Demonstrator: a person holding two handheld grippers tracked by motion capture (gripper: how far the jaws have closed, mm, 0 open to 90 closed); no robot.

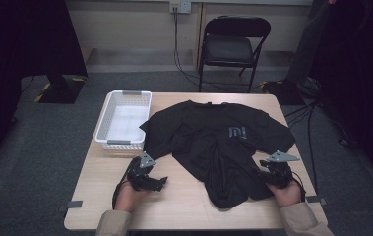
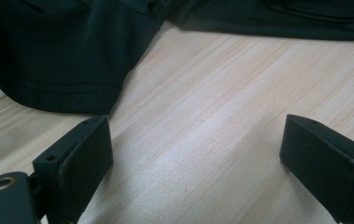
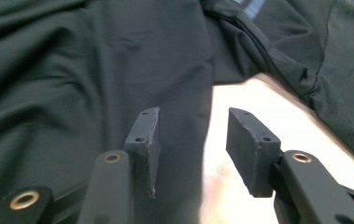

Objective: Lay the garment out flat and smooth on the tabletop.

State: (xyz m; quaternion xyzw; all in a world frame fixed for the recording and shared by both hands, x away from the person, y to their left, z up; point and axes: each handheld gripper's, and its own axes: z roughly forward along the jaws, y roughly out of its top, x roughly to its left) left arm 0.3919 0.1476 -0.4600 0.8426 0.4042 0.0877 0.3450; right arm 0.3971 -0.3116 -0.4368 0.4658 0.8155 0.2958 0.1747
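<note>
The right gripper (image 3: 191, 149) hovers with its two black jaws partly spread over the edge of a black short-sleeved cotton T-shirt (image 1: 213, 142), the left jaw above dark fabric, the right jaw above bare tabletop, and nothing pinched between them. In the high view that right gripper (image 1: 267, 172) sits at the shirt's lower right, beside bunched cloth near the hem, the person's right hand (image 1: 286, 192) behind it. The left gripper (image 2: 195, 154) holds its jaws wide apart over bare wood, with a sleeve hem of the T-shirt (image 2: 62, 70) lying just beyond the left jaw and apart from it. Seen from above, the left gripper (image 1: 155, 183) rests on the table just off the shirt's left sleeve, the left hand (image 1: 130, 196) gripping it. The shirt lies spread, front up, across the middle of the pale wooden table (image 1: 184, 206), its lower half gathered into folds towards the near edge, a small grey logo (image 1: 236, 132) on the chest. A white plastic lattice basket (image 1: 123, 119) stands at the table's far left corner, touched by the sleeve. A black folding chair (image 1: 228, 44) stands beyond the table.
</note>
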